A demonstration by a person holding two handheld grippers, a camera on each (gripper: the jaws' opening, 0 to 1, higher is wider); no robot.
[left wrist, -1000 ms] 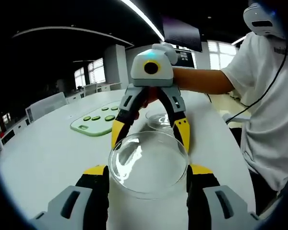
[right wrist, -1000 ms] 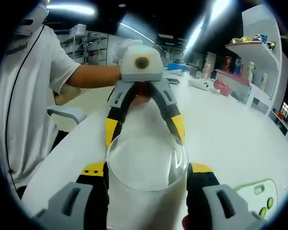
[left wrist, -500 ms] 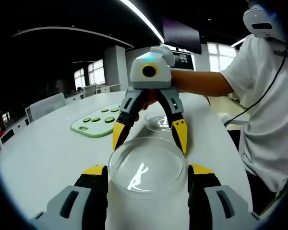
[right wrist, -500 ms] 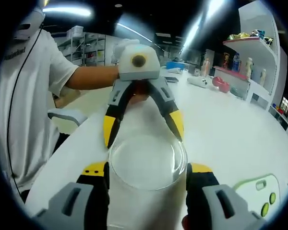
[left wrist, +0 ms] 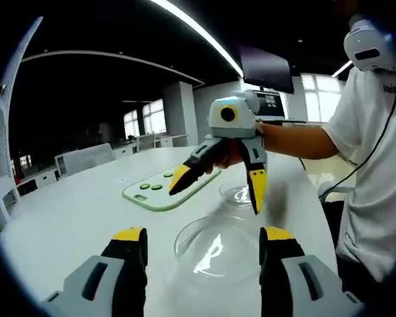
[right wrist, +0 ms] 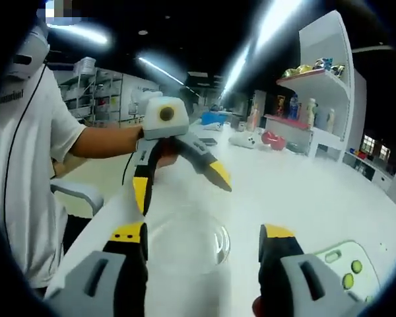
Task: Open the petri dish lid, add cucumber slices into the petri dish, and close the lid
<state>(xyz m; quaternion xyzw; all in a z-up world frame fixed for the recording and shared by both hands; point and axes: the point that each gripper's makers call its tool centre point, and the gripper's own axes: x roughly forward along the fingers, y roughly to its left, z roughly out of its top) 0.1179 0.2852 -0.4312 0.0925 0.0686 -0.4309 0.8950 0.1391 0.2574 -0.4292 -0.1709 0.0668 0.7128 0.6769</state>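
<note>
Left gripper view: both hand-held grippers, left (left wrist: 201,241) and right (left wrist: 218,191), stand released above the petri dish lid (left wrist: 218,247).

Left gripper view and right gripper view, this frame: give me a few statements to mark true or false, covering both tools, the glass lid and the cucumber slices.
1. Both tools stand open. True: left tool, right tool.
2. The glass lid is clamped by the left tool. False: it lies between open jaws, with gaps on both sides.
3. Cucumber slices lie on the green tray. True.
4. The petri dish holds cucumber slices. False: it looks empty.
5. The tray sits on a dark wooden table. False: the table is white.
</note>
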